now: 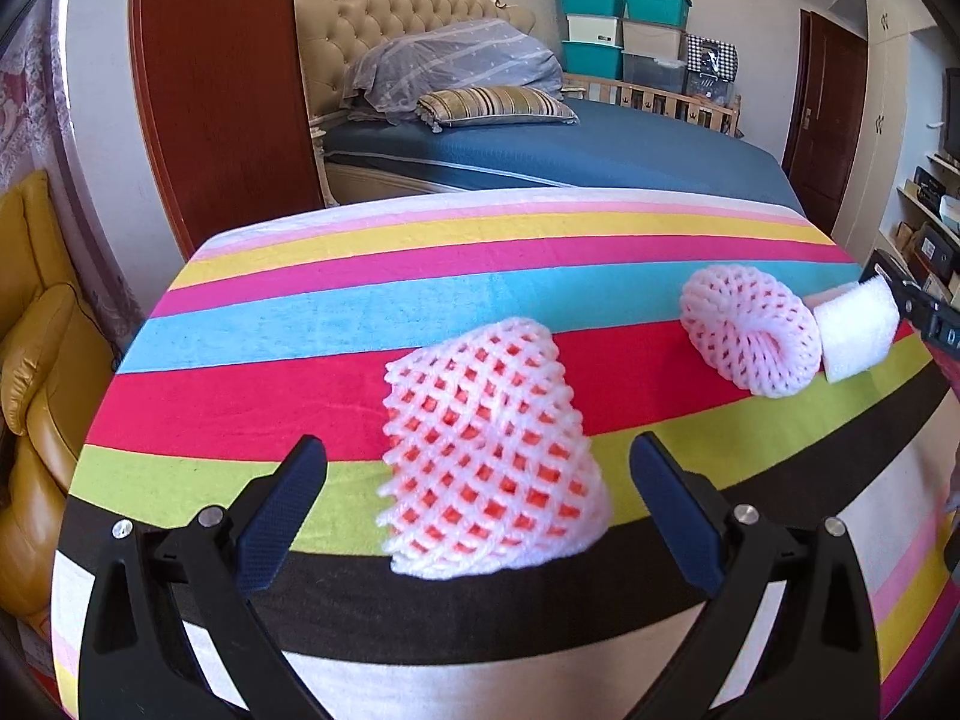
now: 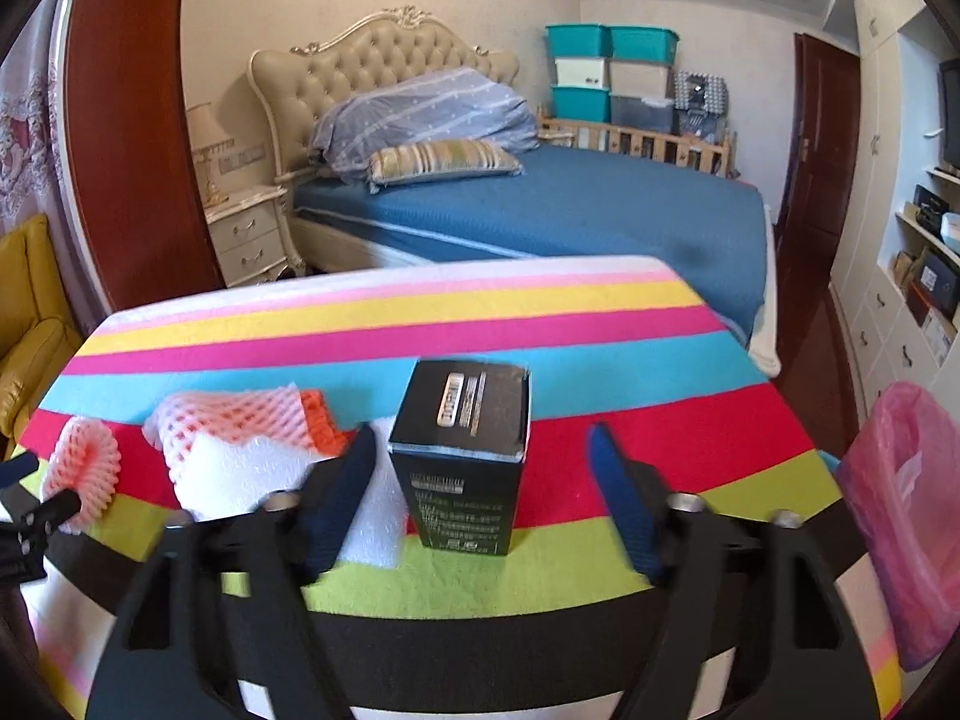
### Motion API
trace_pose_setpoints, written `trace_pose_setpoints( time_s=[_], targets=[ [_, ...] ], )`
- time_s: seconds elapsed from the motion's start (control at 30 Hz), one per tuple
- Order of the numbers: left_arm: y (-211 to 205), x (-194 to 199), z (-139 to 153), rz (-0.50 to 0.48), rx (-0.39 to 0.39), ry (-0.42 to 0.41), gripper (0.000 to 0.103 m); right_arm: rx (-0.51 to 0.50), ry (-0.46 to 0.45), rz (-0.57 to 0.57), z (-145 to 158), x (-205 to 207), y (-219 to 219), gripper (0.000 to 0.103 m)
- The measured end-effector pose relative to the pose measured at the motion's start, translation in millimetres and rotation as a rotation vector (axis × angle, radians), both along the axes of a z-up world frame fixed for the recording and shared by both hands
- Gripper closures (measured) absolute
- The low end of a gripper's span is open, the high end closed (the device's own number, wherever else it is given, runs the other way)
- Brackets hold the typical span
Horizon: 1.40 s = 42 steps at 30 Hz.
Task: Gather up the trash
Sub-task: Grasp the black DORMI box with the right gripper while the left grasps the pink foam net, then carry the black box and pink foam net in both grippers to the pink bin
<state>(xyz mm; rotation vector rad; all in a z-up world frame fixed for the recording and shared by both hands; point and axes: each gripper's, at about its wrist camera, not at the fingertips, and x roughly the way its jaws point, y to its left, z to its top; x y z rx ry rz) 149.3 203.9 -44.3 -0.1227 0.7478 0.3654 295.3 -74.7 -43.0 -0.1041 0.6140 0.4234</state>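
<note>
A pink-white foam fruit net [image 1: 489, 456] lies on the striped table cloth [image 1: 300, 330], right between the open fingers of my left gripper [image 1: 477, 459], not gripped. A second, rolled foam net [image 1: 750, 333] and a white foam sheet [image 1: 855, 330] lie at the right. In the right wrist view a black carton box [image 2: 465, 450] stands upright between the open fingers of my right gripper [image 2: 480, 450]. Foam nets [image 2: 240, 420] [image 2: 81, 468] and the white foam sheet [image 2: 252, 474] lie to its left. The left gripper [image 2: 24, 510] shows at the left edge.
A bin lined with a pink bag [image 2: 912, 516] stands at the table's right side. A bed [image 2: 570, 204] is behind the table, a yellow armchair [image 1: 36, 360] at the left, shelves [image 2: 924, 252] at the right.
</note>
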Motion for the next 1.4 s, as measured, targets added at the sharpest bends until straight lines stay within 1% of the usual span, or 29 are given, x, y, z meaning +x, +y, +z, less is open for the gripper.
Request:
trace_pose_setpoints(
  time_s=[0.03,0.1,0.23,0.27,0.3,0.33,0.37,0.4,0.47,0.57,0.73,0.9,1.03,1.27,1.4],
  targets=[
    [3.3,3.3,-0.3,0.005,-0.017,0.004,0.005,-0.001,0.006,0.014,-0.7,-1.3,-0.3,0.065],
    [11.2,9.0,-1.2,0.016,-0.042,0.002,0.005,0.003,-0.032,0.016,1.4,-14.9,-6.3,0.065],
    [17.2,19.0,-2.1,0.027,-0.053,0.007,0.006,0.008,-0.084,0.019,7.5,-43.4,-19.3,0.065],
    [17.0,20.3,-4.2,0.025,-0.053,0.013,0.012,0.014,-0.085,0.022,8.1,-49.1,-22.3,0.065],
    [16.8,22.2,-6.6,0.019,-0.059,0.021,0.035,0.023,-0.086,0.024,9.2,-55.9,-27.3,0.065],
    [17.4,24.4,-9.9,0.001,-0.085,0.034,0.044,0.032,-0.087,0.026,9.5,-63.0,-32.1,0.065],
    [16.8,22.7,-9.8,-0.009,-0.103,0.024,0.046,0.038,-0.086,0.030,10.2,-68.0,-35.2,0.065],
    [12.6,18.6,-7.6,-0.026,-0.092,0.010,0.050,0.043,-0.087,0.033,10.6,-75.8,-39.1,0.065],
    [1.9,11.3,-3.7,-0.061,-0.065,-0.002,0.052,0.050,-0.087,0.040,11.5,-85.9,-44.7,0.065],
    [-18.0,-4.1,-2.0,-0.083,-0.022,-0.022,0.053,0.048,-0.082,0.061,9.3,-100.4,-48.8,0.065],
    [-51.8,-25.8,-0.4,-0.128,-0.009,-0.046,0.053,0.039,-0.061,0.098,-2.7,-125.0,-48.6,0.065],
    [-81.6,-43.9,0.0,-0.176,0.011,-0.069,0.053,0.046,-0.045,0.113,-11.0,-140.2,-53.6,0.065],
    [-99.8,-52.5,-0.2,-0.199,0.002,-0.080,0.052,0.052,-0.041,0.122,-11.8,-148.8,-59.1,0.065],
    [-136.7,-61.6,-0.8,-0.257,0.035,-0.084,0.052,0.055,-0.048,0.134,-11.4,-162.0,-65.5,0.065],
    [-149.4,-63.9,0.4,-0.280,0.052,-0.095,0.052,0.060,-0.059,0.135,-9.4,-167.6,-69.7,0.065]
  ],
)
